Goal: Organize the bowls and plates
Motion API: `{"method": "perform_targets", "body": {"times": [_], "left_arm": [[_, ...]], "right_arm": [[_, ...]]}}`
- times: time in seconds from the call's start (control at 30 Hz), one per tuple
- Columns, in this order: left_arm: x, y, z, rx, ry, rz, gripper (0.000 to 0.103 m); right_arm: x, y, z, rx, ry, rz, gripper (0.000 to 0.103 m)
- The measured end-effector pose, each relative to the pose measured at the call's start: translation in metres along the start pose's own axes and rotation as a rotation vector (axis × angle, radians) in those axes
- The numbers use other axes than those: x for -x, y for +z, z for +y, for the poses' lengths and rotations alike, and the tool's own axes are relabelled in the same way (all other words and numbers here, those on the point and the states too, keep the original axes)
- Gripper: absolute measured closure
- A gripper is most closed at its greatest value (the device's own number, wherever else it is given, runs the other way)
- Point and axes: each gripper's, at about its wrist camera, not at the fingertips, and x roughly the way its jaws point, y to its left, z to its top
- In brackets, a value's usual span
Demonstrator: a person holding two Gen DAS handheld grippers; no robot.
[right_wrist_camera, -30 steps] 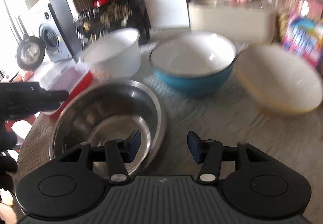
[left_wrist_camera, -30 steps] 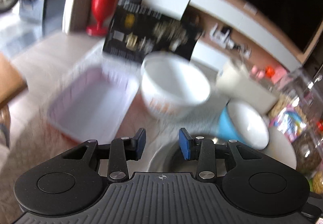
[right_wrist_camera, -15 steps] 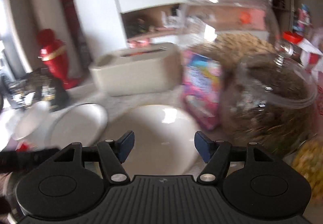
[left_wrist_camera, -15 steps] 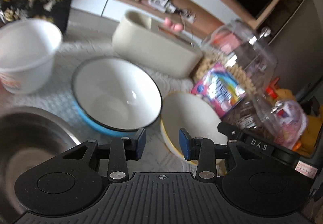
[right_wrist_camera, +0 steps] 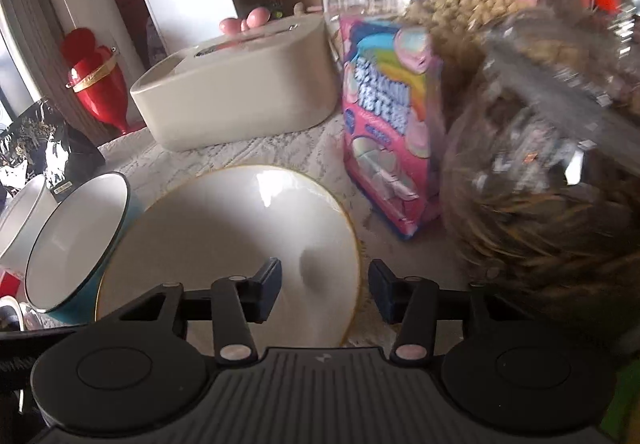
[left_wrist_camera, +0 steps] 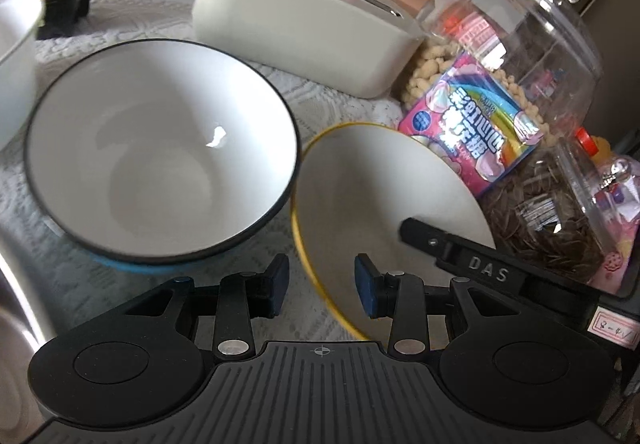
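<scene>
"Two bowls in front of me. Yellow-rimmed bowl [left_wrist_camera: 384,196] sits on the tablecloth [left_wrist_camera: 256,92] w/ its near rim running between the blue pads of my left gripper [left_wrist_camera: 318,286]. Jaws wide, nothing held, pads not touching the rim."

"And the right side?"

"My right gripper [right_wrist_camera: 325,292] is also spread wide, empty. Same bowl's right rim [right_wrist_camera: 224,244] lies betw. its pads: left pad over the white inside, right pad outside over the cloth. Contact — can't tell."

"Where's the other bowl?"

"Blue bowl [left_wrist_camera: 160,156], black rim, white inside, just left of the yellow one; rims nearly touching or touching, can't say which. White bowl [left_wrist_camera: 16,60] further left, cut off by the frame edge. Steel bowl [left_wrist_camera: 12,308] at my lower left, only a sliver showing."

"Room to move?"

"Tight on the right. Pink candy pack [right_wrist_camera: 390,132] stands just beside the yellow bowl, clear jar [left_wrist_camera: 516,56] of snacks behind it, another jar of seeds [right_wrist_camera: 536,204] close by my right pad. Beige box [left_wrist_camera: 296,28] sits behind both bowls, apart from them. Bare cloth shows betw. box and bowls and along my near side."
</scene>
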Motion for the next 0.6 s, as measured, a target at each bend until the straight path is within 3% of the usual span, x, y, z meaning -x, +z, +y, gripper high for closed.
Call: {"method": "perform_targets", "body": {"times": [0.07, 0.17, 0.6], "left_arm": [[-0.007, 0.002, -0.001, -0.001, -0.009, 0.014, 0.069], [-0.013, 0.003, -0.005, -0.029, -0.003, 0.023, 0.073], [0.006, -0.015, -0.013, -0.136, 0.027, 0.063, 0.074]], "right_arm": [[-0.009, 0.004, 0.001, -0.023, 0.041, 0.034, 0.064], [-0.015, 0.008, 0.003, -0.029, 0.036, 0.036, 0.064], [0.008, -0.006, -0.002, -0.055, 0.058, 0.077, 0.065]]}}
